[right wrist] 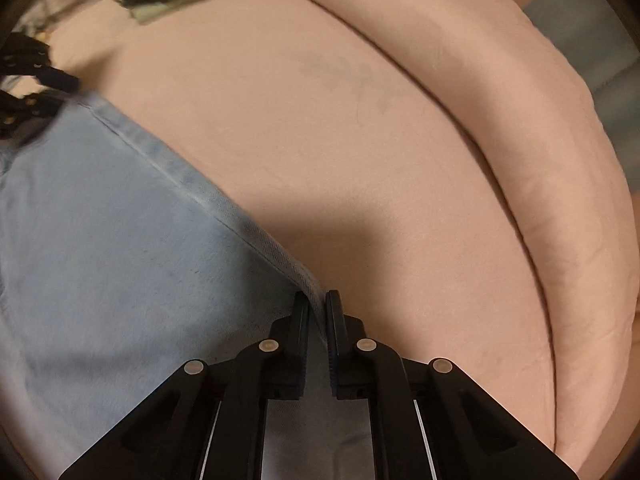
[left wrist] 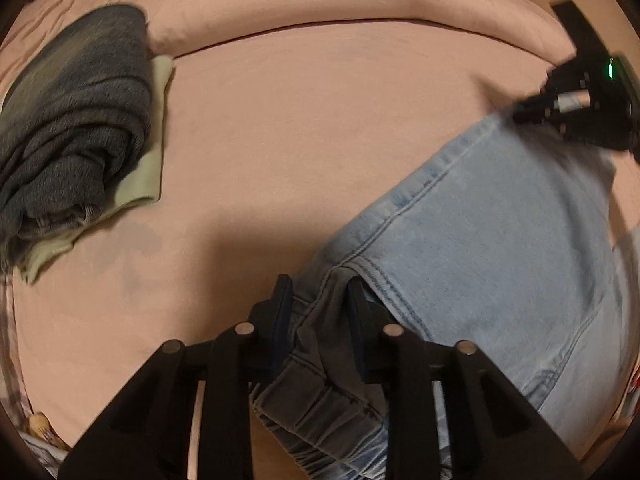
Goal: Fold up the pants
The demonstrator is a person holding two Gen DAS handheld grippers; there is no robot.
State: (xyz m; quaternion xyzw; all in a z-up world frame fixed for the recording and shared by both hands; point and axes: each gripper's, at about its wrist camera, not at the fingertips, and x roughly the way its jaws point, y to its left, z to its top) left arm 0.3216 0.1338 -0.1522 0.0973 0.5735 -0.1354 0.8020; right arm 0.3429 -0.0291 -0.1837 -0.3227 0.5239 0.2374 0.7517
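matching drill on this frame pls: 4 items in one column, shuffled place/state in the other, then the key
Items
1. left hand-held gripper
2. right hand-held gripper
3. dark grey folded garment
4. pale green cloth

Place or state
A. lies under another folded piece, edges sticking out
B. clamped on a thin seamed edge of the light blue jeans
C. top of the stack on the pink bed sheet
D. gripping bunched denim at a thick stitched seam

Pairs: 1-D, 2-B, 3-C, 4-A
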